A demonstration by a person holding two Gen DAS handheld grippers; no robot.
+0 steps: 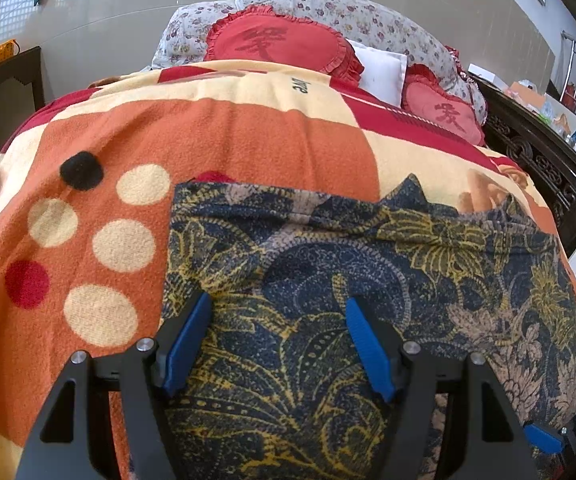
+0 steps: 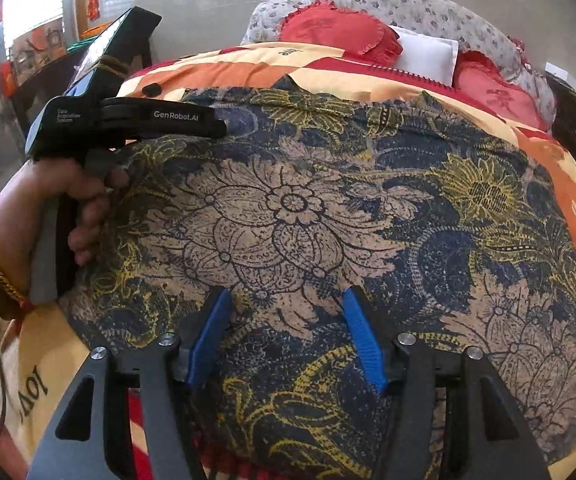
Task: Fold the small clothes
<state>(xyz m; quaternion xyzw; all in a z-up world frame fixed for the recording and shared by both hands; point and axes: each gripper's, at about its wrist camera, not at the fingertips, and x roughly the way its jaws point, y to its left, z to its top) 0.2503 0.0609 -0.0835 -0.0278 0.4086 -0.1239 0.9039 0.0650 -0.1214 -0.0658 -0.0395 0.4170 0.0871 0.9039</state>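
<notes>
A dark blue garment with yellow and tan flower print (image 1: pixel 348 280) lies spread flat on the bed's orange, cream and red blanket (image 1: pixel 215 136). My left gripper (image 1: pixel 277 304) is open, its blue fingers just above the garment's left part. The garment fills the right wrist view (image 2: pixel 308 208). My right gripper (image 2: pixel 285 296) is open over the garment's near middle, holding nothing. The left gripper body (image 2: pixel 135 120) shows at the garment's left edge in the right wrist view, held by a hand with a gold bracelet. A right fingertip (image 1: pixel 544 438) shows low right in the left wrist view.
Red heart cushions (image 1: pixel 279 44), a white pillow (image 1: pixel 380 72) and a flowered bolster (image 1: pixel 368 12) lie at the bed's far end. A dark carved wooden bed frame (image 1: pixel 540 160) runs along the right. Dark furniture (image 1: pixel 3 92) stands at the left.
</notes>
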